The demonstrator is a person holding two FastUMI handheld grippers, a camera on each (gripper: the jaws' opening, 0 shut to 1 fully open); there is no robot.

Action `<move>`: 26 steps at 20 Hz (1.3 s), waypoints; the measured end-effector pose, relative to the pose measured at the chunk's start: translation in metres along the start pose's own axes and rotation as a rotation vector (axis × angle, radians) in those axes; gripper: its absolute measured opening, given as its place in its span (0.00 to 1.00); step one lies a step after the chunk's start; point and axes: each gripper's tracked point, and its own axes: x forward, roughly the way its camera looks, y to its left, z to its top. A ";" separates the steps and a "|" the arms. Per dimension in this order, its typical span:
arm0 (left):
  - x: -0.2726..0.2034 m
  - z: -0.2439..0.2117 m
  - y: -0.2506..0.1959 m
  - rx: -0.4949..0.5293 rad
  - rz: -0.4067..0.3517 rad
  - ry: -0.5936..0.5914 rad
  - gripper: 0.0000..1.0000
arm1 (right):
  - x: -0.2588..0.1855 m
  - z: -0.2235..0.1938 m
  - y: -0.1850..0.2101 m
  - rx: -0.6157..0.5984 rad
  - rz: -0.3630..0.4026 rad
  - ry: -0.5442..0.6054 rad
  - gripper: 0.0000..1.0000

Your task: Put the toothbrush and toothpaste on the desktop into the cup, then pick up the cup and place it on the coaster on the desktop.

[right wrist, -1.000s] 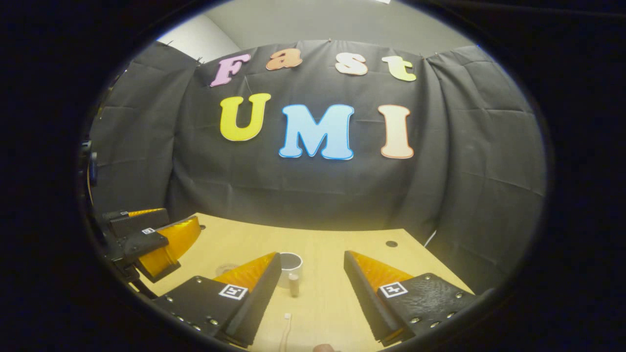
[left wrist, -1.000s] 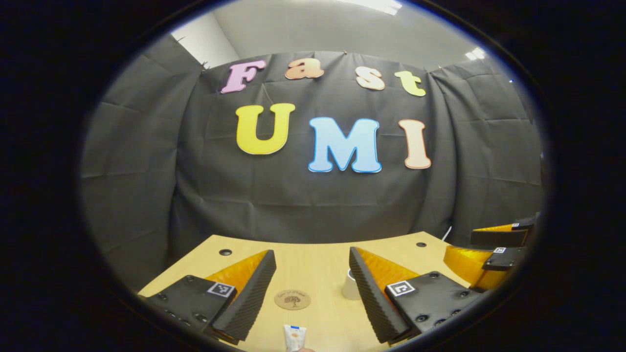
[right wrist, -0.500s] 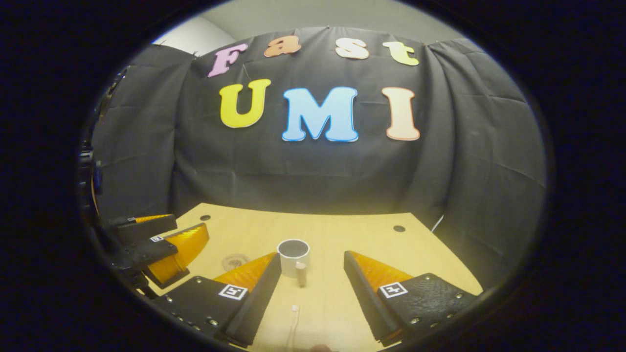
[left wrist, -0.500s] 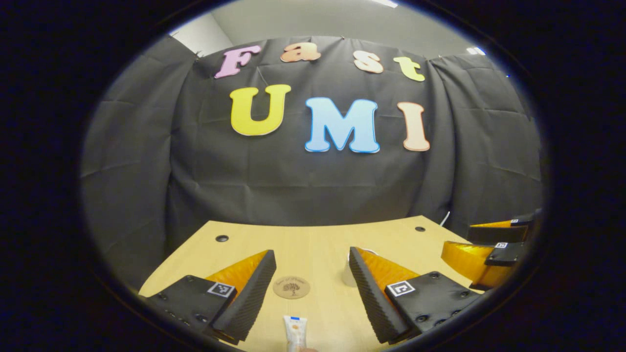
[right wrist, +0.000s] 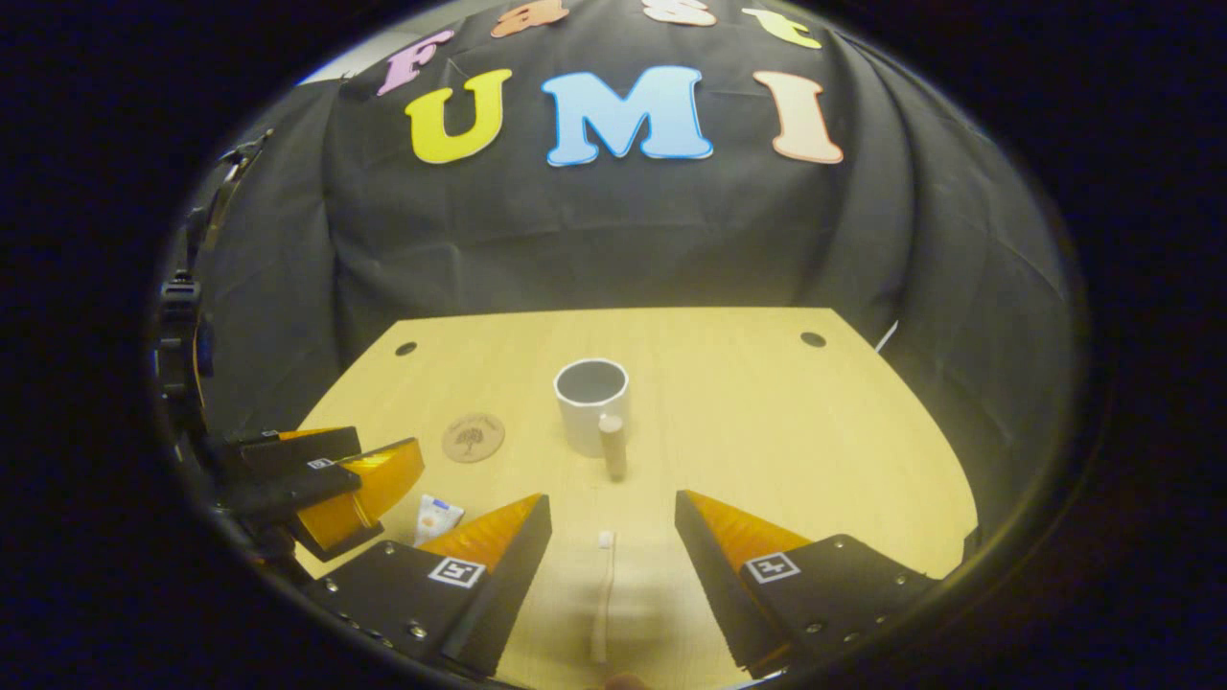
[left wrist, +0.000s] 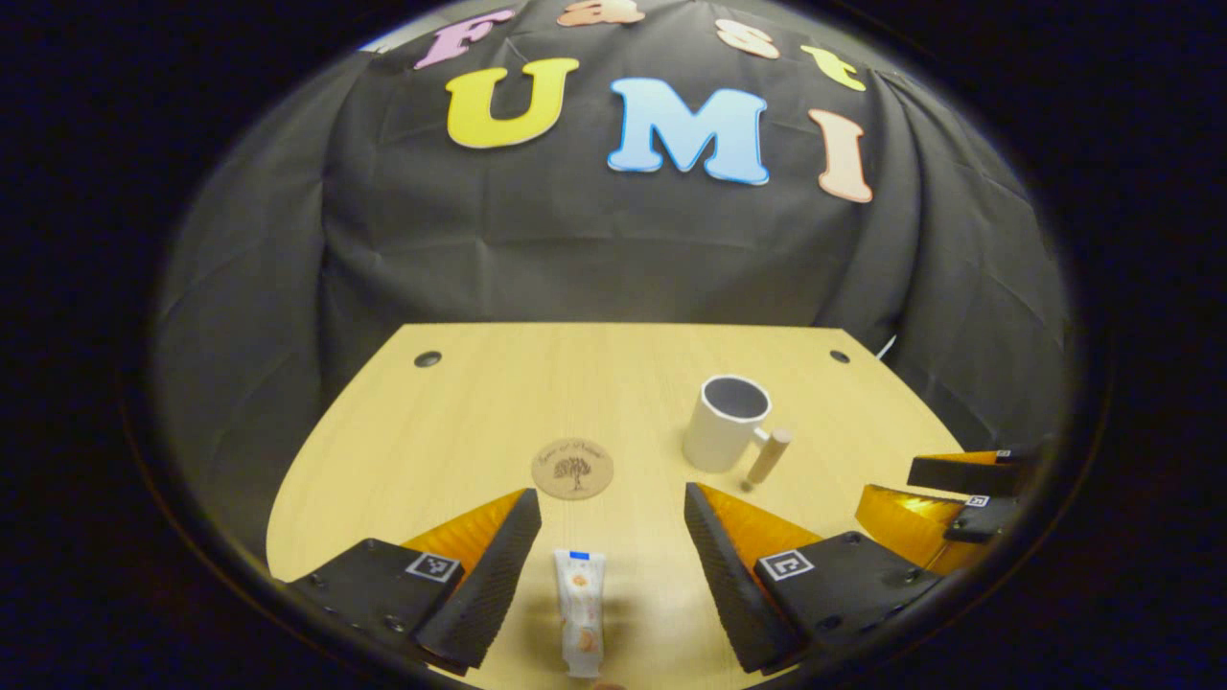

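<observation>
A white toothpaste tube (left wrist: 580, 613) lies flat on the wooden desk, between the fingers of my open left gripper (left wrist: 612, 537), which hangs above it. Beyond it sit a round brown coaster (left wrist: 572, 469) and a white cup (left wrist: 725, 422) with a wooden handle (left wrist: 769, 455). In the right gripper view a pale toothbrush (right wrist: 602, 594) lies lengthwise between the fingers of my open right gripper (right wrist: 612, 541). The cup (right wrist: 590, 402) stands straight ahead, the coaster (right wrist: 473, 437) to its left. The toothpaste (right wrist: 437, 518) peeks out beside the left gripper (right wrist: 316, 479).
The light wooden desk (left wrist: 479, 422) has a small dark cable hole near each far corner (left wrist: 428, 358) (left wrist: 840, 356). Black cloth closes off the back and sides. The right gripper (left wrist: 944, 498) hovers at the desk's right edge in the left gripper view.
Both cameras have tilted down and risen, so more of the desk shows. The cup, coaster, toothpaste and toothbrush now appear whole and farther up in each view. Nothing was grasped.
</observation>
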 end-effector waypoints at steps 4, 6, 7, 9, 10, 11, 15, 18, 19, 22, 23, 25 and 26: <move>0.013 -0.029 0.006 0.005 0.006 0.134 0.97 | 0.012 -0.020 0.002 0.006 0.010 0.098 0.83; 0.017 -0.045 0.008 0.015 0.003 0.204 0.97 | 0.016 -0.032 0.006 0.001 0.023 0.149 0.83; 0.019 -0.054 0.008 0.015 0.001 0.244 0.97 | 0.018 -0.037 0.007 -0.002 0.030 0.178 0.83; 0.022 -0.067 0.011 0.011 -0.003 0.314 0.97 | 0.023 -0.052 0.010 -0.009 0.038 0.241 0.83; 0.024 -0.076 0.012 0.013 -0.002 0.345 0.97 | 0.026 -0.059 0.010 -0.011 0.039 0.273 0.84; 0.026 -0.083 0.014 0.015 -0.001 0.374 0.97 | 0.027 -0.065 0.010 -0.011 0.038 0.307 0.84; 0.032 -0.114 0.019 -0.018 -0.010 0.509 0.97 | 0.029 -0.094 0.016 0.013 0.061 0.450 0.84; 0.035 -0.125 0.028 -0.008 0.001 0.566 1.00 | 0.032 -0.113 0.017 0.009 0.053 0.540 0.84; 0.036 -0.128 0.029 -0.010 0.001 0.585 0.98 | 0.032 -0.117 0.017 0.010 0.049 0.565 0.85; 0.036 -0.139 0.027 -0.015 -0.011 0.639 0.97 | 0.036 -0.131 0.014 0.012 0.021 0.632 0.84; 0.037 -0.143 0.028 -0.016 -0.014 0.653 0.97 | 0.039 -0.134 0.014 0.017 0.020 0.647 0.84; 0.038 -0.145 0.027 -0.016 -0.013 0.671 0.98 | 0.042 -0.138 0.014 0.025 0.013 0.680 0.84; 0.040 -0.147 0.027 -0.019 -0.012 0.678 0.98 | 0.042 -0.141 0.014 0.024 0.009 0.694 0.84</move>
